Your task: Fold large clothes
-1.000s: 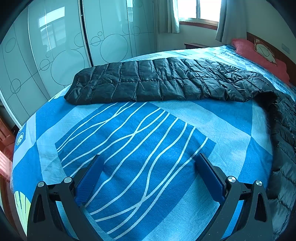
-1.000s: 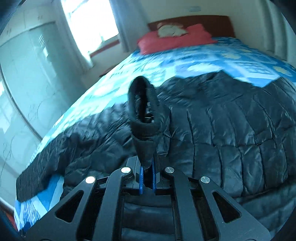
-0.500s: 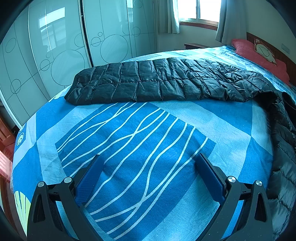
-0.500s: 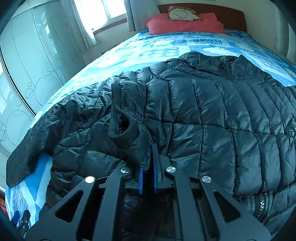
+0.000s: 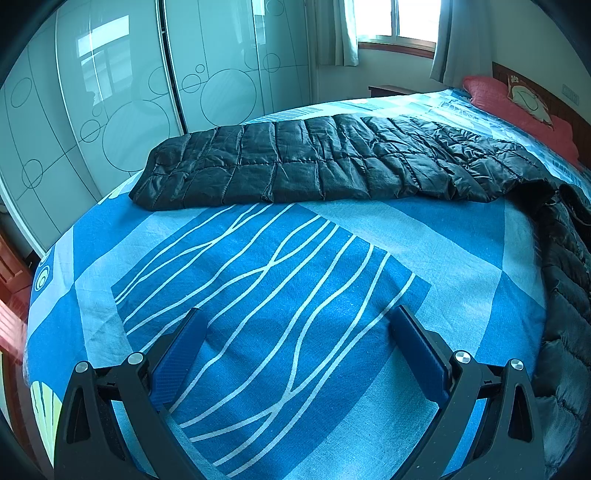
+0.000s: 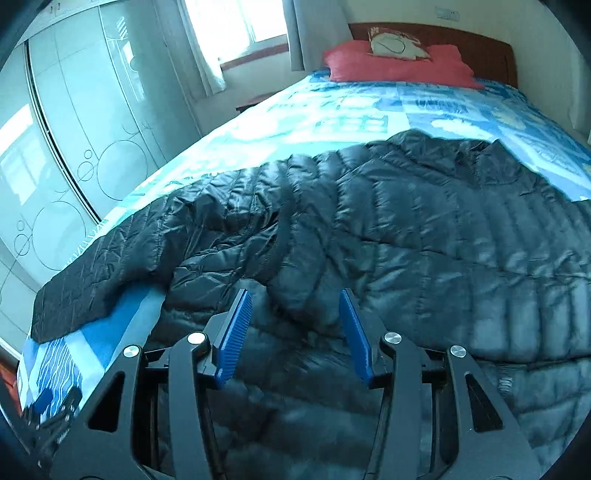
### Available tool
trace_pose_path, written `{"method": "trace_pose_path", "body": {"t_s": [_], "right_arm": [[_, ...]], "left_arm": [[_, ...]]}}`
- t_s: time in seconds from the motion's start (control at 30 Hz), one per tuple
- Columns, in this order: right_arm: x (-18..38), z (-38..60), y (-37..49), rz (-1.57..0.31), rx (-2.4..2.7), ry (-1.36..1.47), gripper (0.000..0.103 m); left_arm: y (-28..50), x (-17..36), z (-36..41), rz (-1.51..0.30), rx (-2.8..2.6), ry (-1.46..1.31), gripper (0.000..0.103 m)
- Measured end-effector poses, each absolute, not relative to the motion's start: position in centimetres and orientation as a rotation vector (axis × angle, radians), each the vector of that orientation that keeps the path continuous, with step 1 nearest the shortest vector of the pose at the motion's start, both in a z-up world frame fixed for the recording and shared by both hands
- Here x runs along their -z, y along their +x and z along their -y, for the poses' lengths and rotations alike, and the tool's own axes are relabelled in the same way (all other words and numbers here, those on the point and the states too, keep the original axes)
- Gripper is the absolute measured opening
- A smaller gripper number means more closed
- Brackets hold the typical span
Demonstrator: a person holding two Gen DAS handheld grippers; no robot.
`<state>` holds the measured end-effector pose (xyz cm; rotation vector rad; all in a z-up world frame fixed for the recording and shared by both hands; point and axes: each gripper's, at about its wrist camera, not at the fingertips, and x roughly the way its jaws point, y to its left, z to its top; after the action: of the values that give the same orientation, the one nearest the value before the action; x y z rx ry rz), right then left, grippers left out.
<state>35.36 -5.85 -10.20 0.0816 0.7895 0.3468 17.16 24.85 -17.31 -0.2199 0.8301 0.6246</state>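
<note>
A black quilted down jacket (image 6: 424,251) lies spread on the bed. One sleeve (image 5: 314,162) stretches out flat to the left across the blue bedspread. My right gripper (image 6: 295,306) is open just above the jacket's folded-in part, holding nothing. My left gripper (image 5: 295,325) is open and empty over bare bedspread, with the sleeve well ahead of it and the jacket body (image 5: 565,280) at its right.
The bed (image 5: 280,266) has a blue patterned cover and red pillows (image 6: 399,62) at a wooden headboard. Glass wardrobe doors (image 5: 110,92) stand close along the left side. A window with curtains (image 6: 236,29) is at the far wall.
My right gripper let go of the jacket part it was pinching and opened; that part now lies on the jacket body. My left gripper has not moved.
</note>
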Motion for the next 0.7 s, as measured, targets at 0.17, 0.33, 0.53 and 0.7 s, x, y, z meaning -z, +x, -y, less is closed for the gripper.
{"method": "trace_pose_path", "body": {"t_s": [0.17,0.33,0.53,0.7], "right_arm": [[9.3,13.8,36.9,-0.769,-0.174,0.105,0.043],[10.1,24.2,39.4,-0.784,0.052,0.164,0.032],[13.3,33.1,39.8,-0.857,0.208,0.229,0.032],[13.8,33.3,40.2,-0.885,0.155,0.21,0.032]], "left_arm": [[17.2,17.3,-24.9,-0.83,-0.625,-0.219,0.099],[17.2,17.3,-24.9,-0.83,-0.626,-0.218,0.099],[17.3,17.3,-24.8,-0.831,-0.629,-0.213,0.099],[17.3,17.3,-24.9,-0.832,-0.631,-0.21,0.099]]}}
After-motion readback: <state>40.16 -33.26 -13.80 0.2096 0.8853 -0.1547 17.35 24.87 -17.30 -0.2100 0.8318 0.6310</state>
